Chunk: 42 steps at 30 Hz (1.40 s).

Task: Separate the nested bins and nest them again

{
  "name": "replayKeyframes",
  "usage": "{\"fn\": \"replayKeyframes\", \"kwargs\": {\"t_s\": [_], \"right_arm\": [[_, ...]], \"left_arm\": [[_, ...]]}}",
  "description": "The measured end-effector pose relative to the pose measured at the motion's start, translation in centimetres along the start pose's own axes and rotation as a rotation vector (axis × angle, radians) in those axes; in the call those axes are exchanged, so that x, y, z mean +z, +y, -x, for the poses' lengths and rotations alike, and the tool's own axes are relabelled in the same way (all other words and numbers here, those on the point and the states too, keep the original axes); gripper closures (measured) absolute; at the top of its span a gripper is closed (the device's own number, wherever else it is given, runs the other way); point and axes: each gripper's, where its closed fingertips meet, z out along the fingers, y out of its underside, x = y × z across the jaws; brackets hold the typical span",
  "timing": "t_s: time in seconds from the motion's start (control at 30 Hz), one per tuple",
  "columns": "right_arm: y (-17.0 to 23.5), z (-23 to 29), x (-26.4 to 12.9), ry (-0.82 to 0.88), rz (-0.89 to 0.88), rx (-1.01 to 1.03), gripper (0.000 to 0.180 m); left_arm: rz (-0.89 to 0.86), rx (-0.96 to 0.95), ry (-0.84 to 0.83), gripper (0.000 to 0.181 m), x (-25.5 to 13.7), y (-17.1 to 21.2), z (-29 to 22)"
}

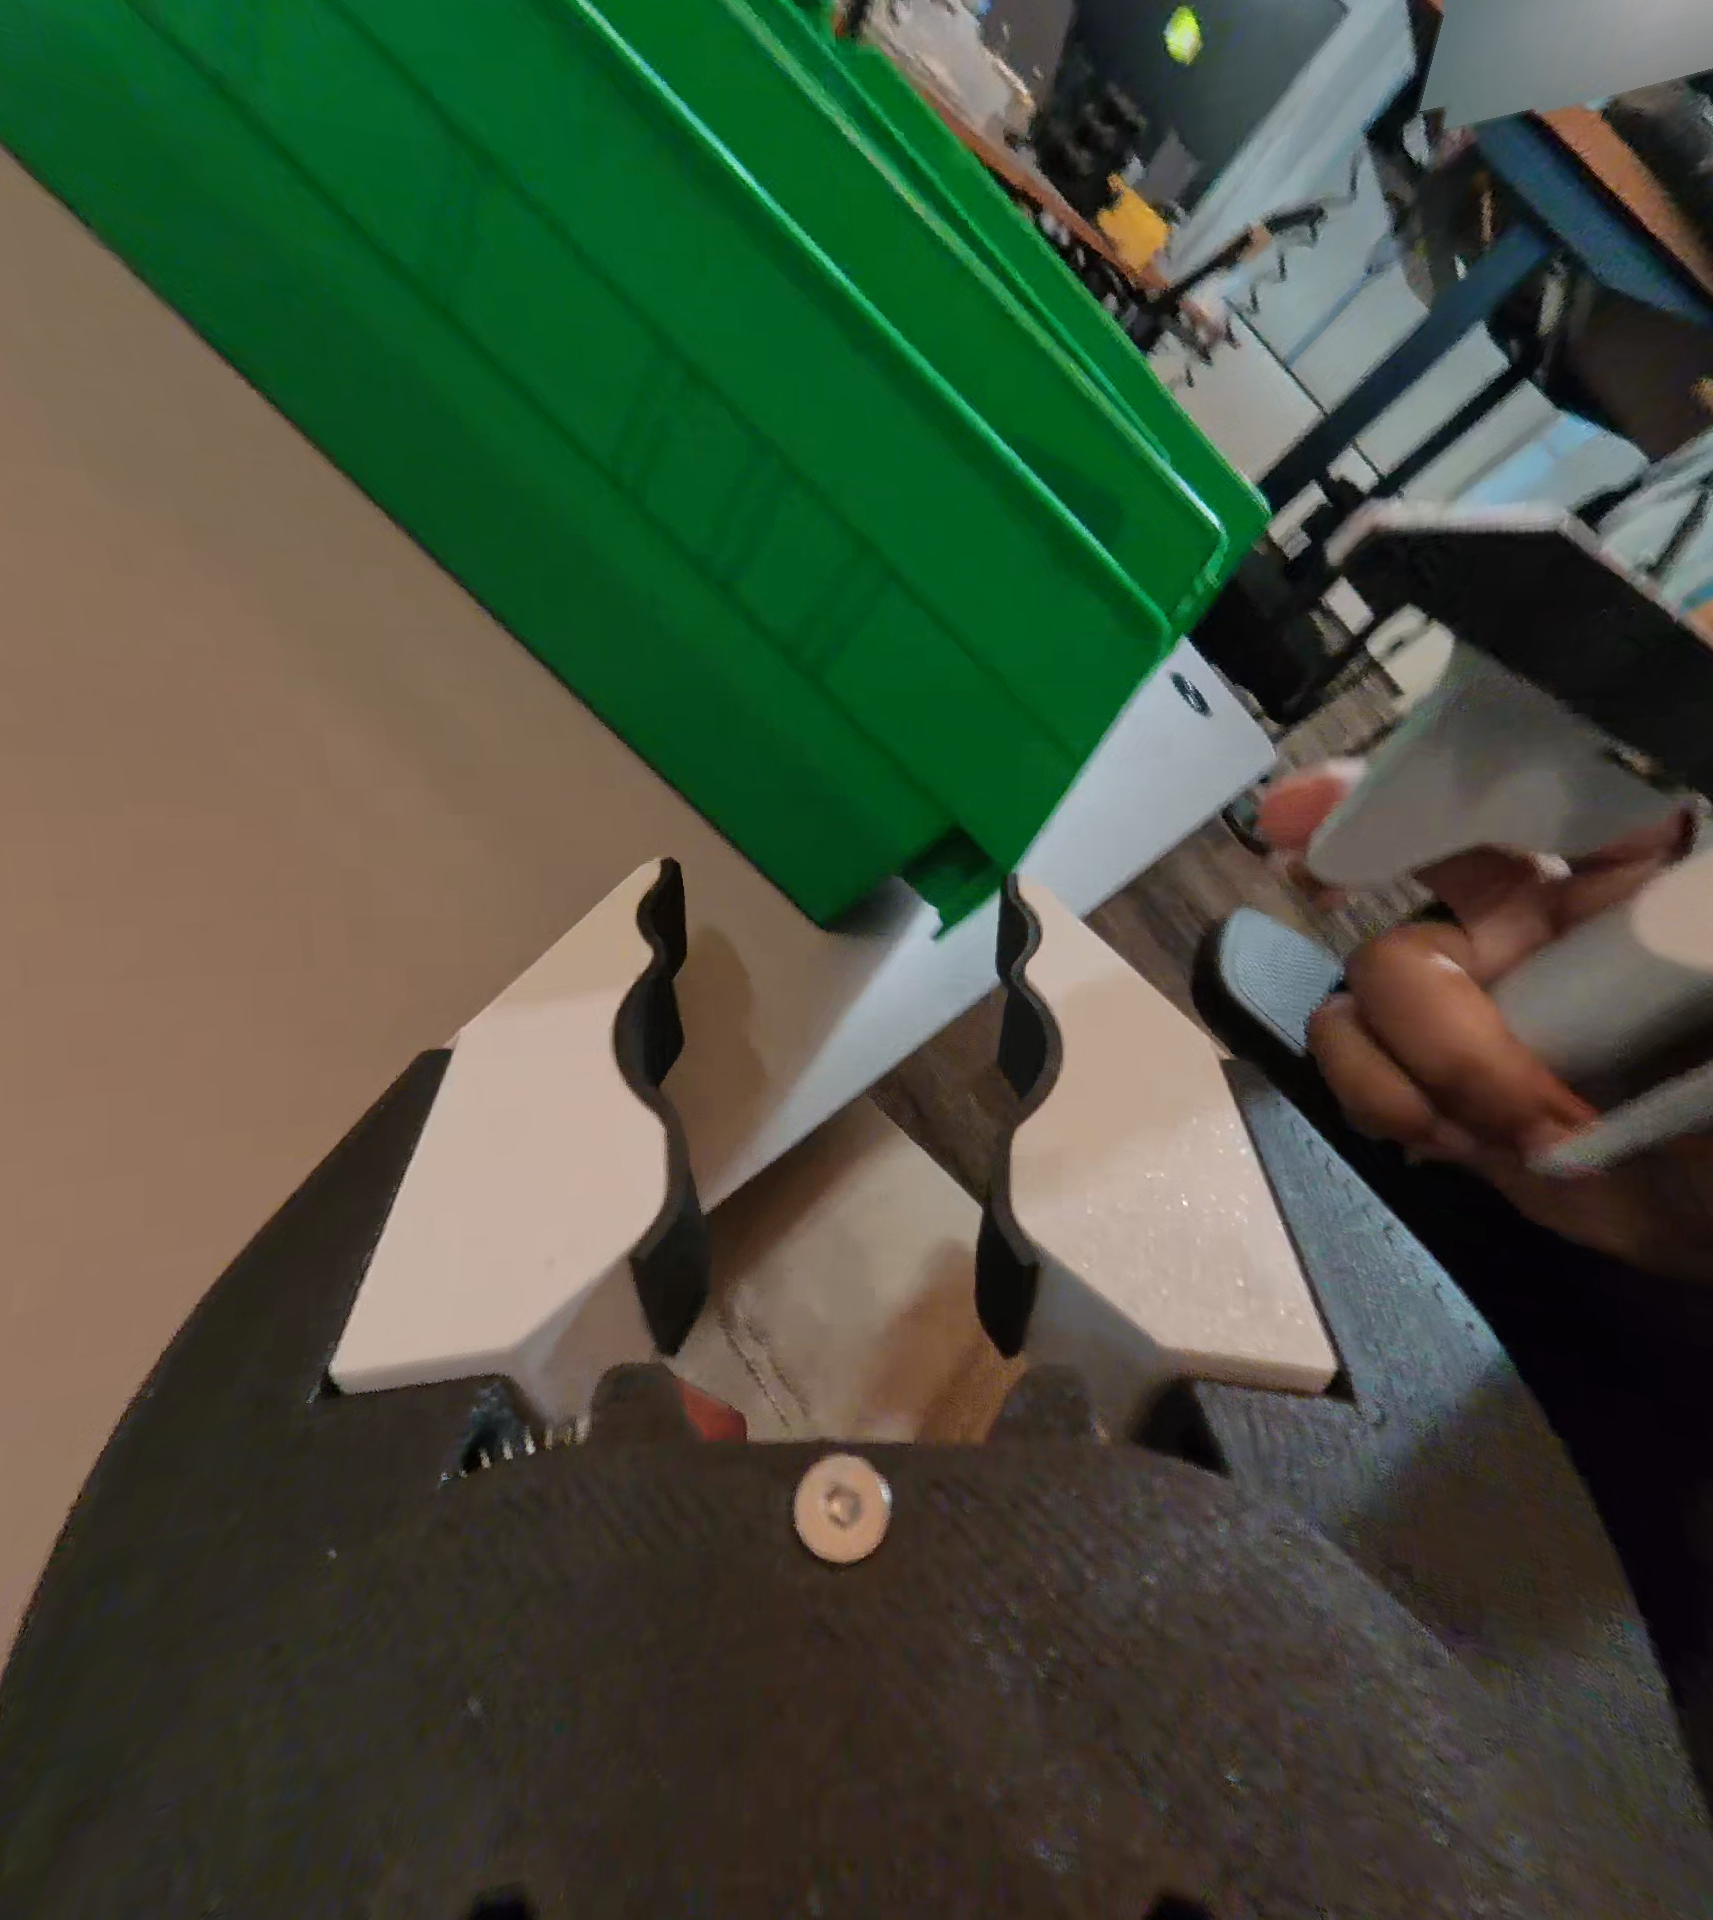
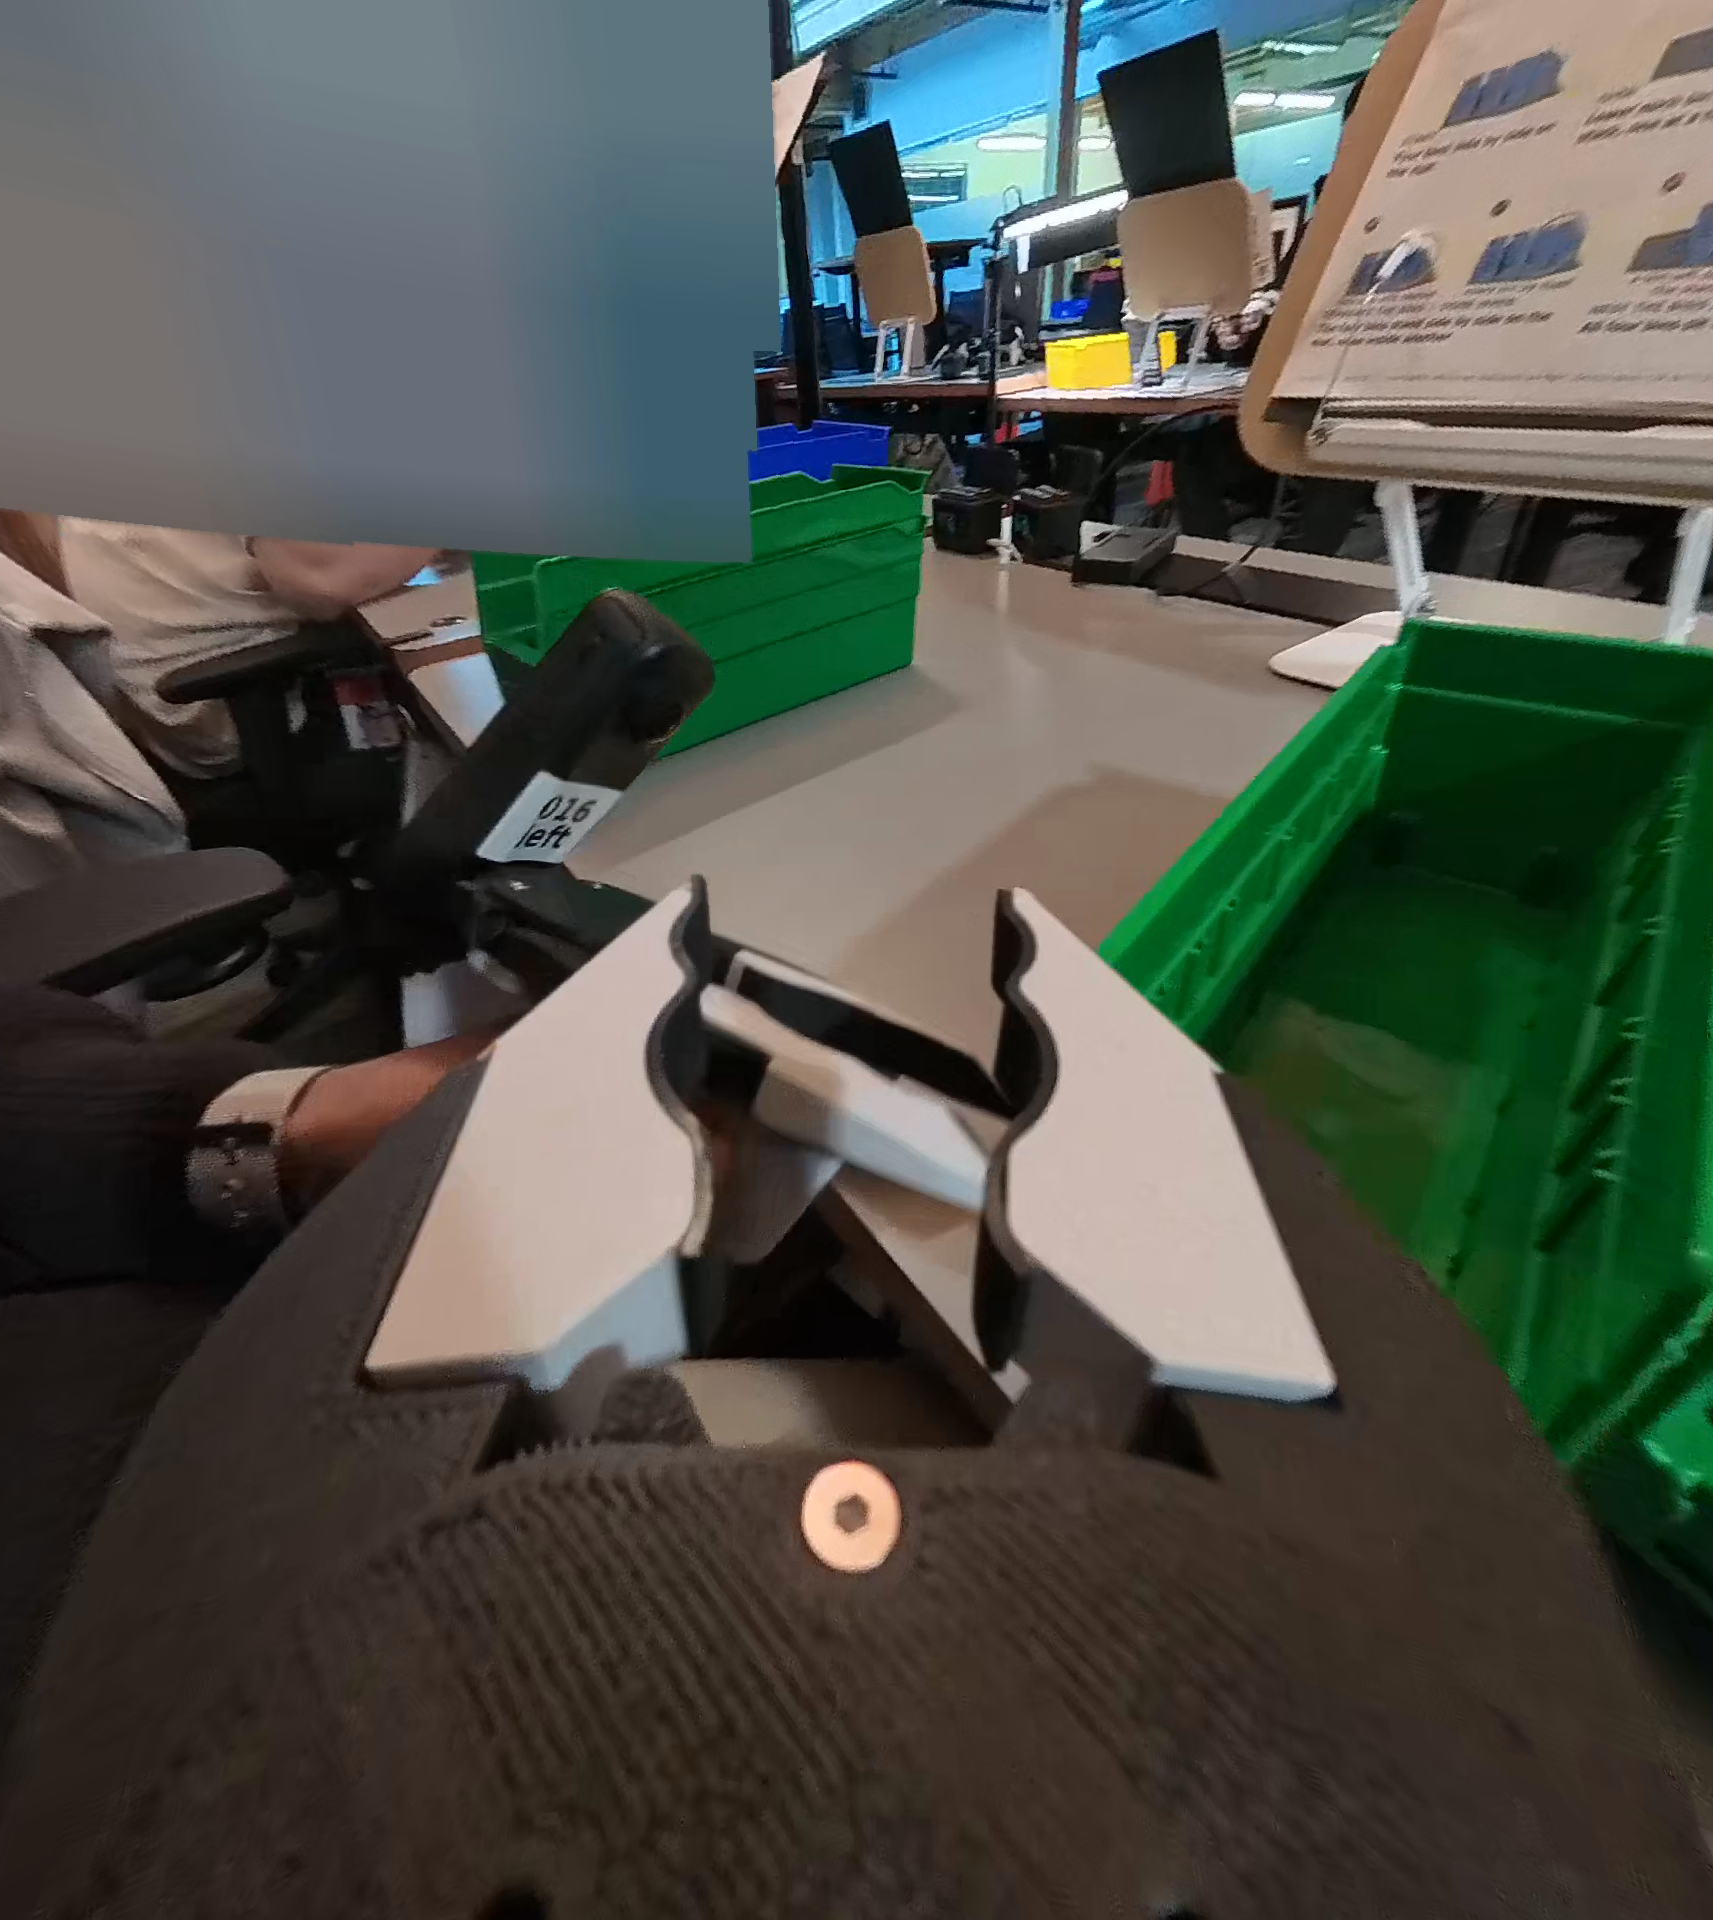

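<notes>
On the beige table (image 1: 156,727), nested bins (image 1: 623,416) lie just ahead of my empty, parted left gripper (image 1: 836,894), long axis slanting away; my right gripper (image 2: 847,909) gapes empty too, farther off.

Nested bins (image 2: 727,613) far left on table (image 2: 987,727); single bin (image 2: 1454,987) near right; stand (image 2: 1558,260) behind it.

a cardboard instruction board (image 2: 1558,208) on a white stand (image 2: 1351,649) rises at the far side of the desk (image 2: 987,748). a yellow bin (image 2: 1086,361) sits on a distant table, a blue bin (image 2: 816,447) nearer, an office chair (image 2: 239,707) left.
</notes>
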Motion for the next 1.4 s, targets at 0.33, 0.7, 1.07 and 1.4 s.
{"fn": "replayKeyframes", "kwargs": {"t_s": [0.33,0.7,1.07,1.4], "right_arm": [[1.3,-1.2,0.4,0.049,0.040,-0.041,0.128],[-0.7,-8.9,-3.2,0.468,0.043,-0.365,0.135],[1.9,-15.4,-5.6,0.648,0.210,-0.354,0.174],[2.0,-15.7,-7.2,0.631,0.286,-0.323,0.175]], "left_arm": [[0.012,0.235,-0.149,0.135,2.3,-1.1,0.0],[-0.088,0.075,-0.149,0.160,0.8,-2.4,2.4],[-0.088,0.074,-0.102,0.162,1.0,-2.4,2.1],[-0.095,0.121,-0.104,0.153,0.9,-2.6,1.6]]}}
